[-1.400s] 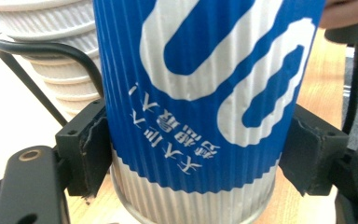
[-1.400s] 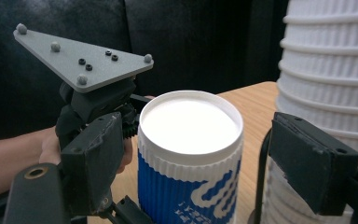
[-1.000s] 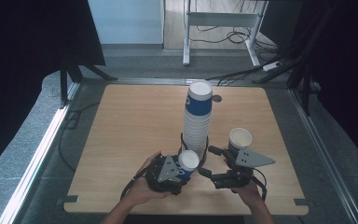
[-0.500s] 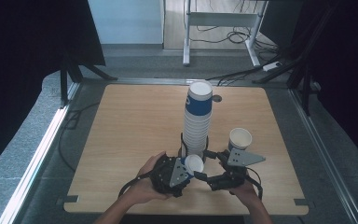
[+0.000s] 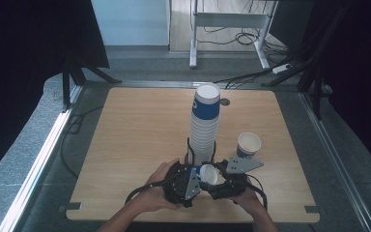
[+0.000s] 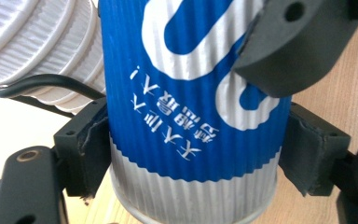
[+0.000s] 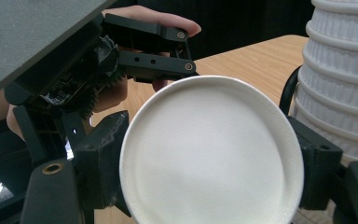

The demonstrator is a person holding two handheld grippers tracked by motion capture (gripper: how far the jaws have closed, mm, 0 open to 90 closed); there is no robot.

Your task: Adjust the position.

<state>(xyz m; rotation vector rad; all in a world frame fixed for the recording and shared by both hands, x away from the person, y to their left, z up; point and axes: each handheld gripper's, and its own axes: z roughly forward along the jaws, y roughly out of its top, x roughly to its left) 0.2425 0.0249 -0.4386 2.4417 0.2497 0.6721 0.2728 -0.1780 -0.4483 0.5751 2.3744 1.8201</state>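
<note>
Lying sideways beside the cup stack [image 5: 204,126], mouth rightward, the cup [image 5: 204,173] is pinched by both grippers' fingers [image 6: 86,144], left gripper [image 5: 186,180], right gripper [image 5: 221,182].

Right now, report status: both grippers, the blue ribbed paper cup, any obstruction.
Left gripper easing open, pads beside the blue ribbed paper cup. Right gripper closing on its rim end. Tall stack of white ribbed cups close behind. Second blue paper cup standing apart.
</note>
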